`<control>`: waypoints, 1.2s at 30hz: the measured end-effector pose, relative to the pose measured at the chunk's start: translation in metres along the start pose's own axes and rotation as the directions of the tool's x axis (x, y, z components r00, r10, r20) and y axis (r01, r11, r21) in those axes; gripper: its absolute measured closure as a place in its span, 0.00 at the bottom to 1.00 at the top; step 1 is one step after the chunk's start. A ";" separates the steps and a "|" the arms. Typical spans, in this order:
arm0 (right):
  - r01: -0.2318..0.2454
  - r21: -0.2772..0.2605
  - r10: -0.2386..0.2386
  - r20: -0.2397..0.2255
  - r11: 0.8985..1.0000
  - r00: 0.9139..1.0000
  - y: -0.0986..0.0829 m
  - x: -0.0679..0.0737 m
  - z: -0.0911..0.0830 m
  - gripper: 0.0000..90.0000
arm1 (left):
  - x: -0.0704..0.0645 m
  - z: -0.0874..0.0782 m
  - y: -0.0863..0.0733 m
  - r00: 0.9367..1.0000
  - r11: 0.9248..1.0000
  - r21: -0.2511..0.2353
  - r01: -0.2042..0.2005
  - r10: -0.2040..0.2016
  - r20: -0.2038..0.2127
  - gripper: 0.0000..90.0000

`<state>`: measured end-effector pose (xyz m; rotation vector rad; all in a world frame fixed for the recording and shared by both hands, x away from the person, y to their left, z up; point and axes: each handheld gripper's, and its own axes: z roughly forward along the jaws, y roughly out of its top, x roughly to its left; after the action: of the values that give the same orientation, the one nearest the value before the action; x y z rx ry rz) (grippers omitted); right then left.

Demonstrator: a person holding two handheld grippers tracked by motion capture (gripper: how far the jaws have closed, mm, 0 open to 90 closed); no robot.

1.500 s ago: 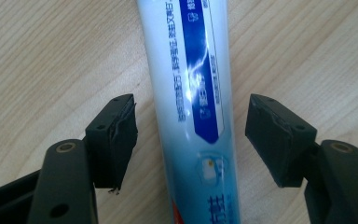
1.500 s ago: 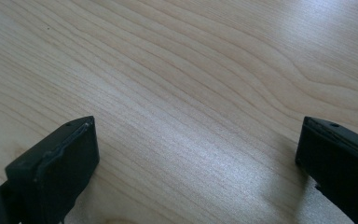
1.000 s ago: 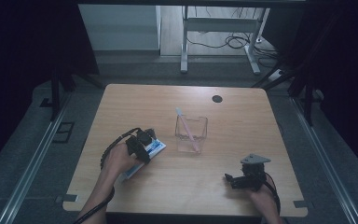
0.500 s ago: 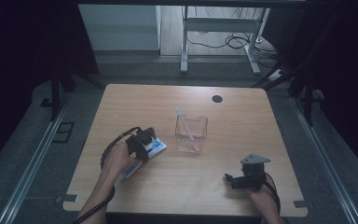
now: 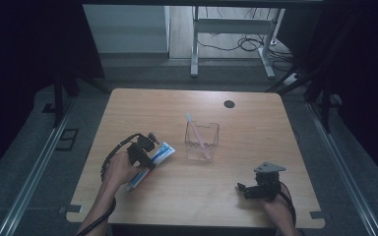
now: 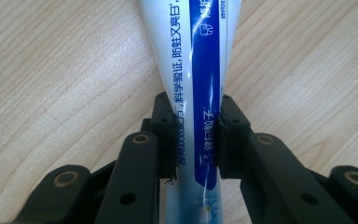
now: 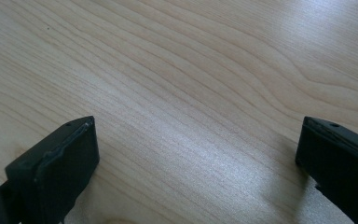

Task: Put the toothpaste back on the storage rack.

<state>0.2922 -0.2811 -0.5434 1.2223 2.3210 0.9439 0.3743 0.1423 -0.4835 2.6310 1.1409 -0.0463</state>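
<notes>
Clearly the soft, light toothpaste tube (image 6: pixel 200 93), pinched mid-body by the left gripper (image 6: pixel 196 135), should be squeezed gently, while the right gripper (image 7: pixel 196 154) is held wide open.

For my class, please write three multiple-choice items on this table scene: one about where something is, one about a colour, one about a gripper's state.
1. Where is the pink toothbrush?
A. flat on the table
B. in the clear cup
C. in the right gripper

2. What colour band runs along the toothpaste tube?
A. blue
B. red
C. green

3. How is the left gripper?
A. open over the cup
B. shut on nothing
C. shut on the tube

Answers: 1 B, it leans inside the cup; 2 A, a blue band on white; 3 C, both jaws press the tube's sides.
</notes>
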 end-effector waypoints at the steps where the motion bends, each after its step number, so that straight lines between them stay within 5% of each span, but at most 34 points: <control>1: 0.000 0.000 0.000 0.000 1.000 1.000 0.000 0.000 0.000 0.00 | -0.001 -0.002 0.000 1.000 1.000 -0.012 -0.001 0.001 0.002 0.81; 8: -0.001 0.000 0.001 0.000 1.000 1.000 0.000 0.000 0.000 0.00 | -0.007 -0.018 -0.002 1.000 0.996 -0.080 -0.027 0.027 0.006 0.81; 21: -0.001 0.000 0.001 0.000 1.000 1.000 0.000 0.000 0.000 0.00 | -0.018 -0.052 -0.003 0.998 0.976 -0.209 -0.054 0.058 0.010 0.82; 36: 0.001 -0.002 -0.001 0.000 1.000 1.000 0.000 0.000 0.000 0.00 | -0.030 -0.081 0.007 0.995 0.935 -0.344 -0.088 0.098 0.012 0.82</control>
<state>0.2923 -0.2811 -0.5434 1.2204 2.3206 0.9456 0.3524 0.1380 -0.3996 2.3592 0.9176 0.1222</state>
